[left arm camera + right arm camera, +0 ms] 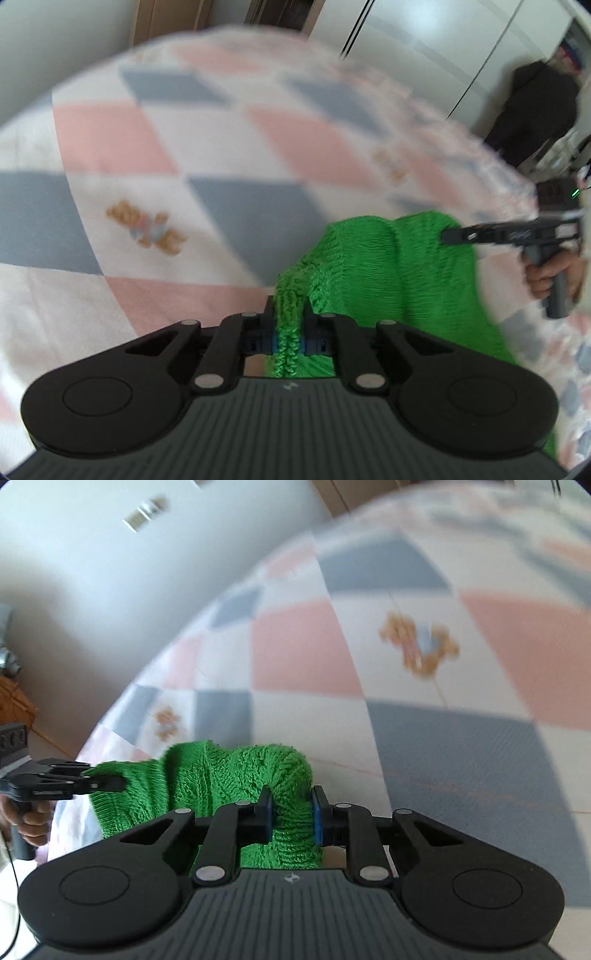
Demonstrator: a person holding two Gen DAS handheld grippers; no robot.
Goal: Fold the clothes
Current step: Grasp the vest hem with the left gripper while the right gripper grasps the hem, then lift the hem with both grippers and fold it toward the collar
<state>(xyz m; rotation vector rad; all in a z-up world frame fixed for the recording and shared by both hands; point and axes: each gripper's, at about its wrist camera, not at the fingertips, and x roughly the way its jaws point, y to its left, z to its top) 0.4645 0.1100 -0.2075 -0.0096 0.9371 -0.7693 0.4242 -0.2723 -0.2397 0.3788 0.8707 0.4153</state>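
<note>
A bright green knitted garment [388, 273] hangs bunched between my two grippers above the bed. My left gripper [289, 325] is shut on a narrow bunched edge of it. My right gripper [291, 812] is shut on a thicker roll of the same garment [229, 775]. In the left wrist view the right gripper [448, 236] comes in from the right and pinches the garment's far edge. In the right wrist view the left gripper [110, 782] pinches it from the left. Both views are motion-blurred.
The bed is covered by a quilt [147, 147] of pink, grey and white squares with teddy bear prints [146, 229]. White wardrobe doors [424, 48] stand beyond the bed, with a dark garment [535, 110] hanging at right. A pale wall [110, 554] rises at left.
</note>
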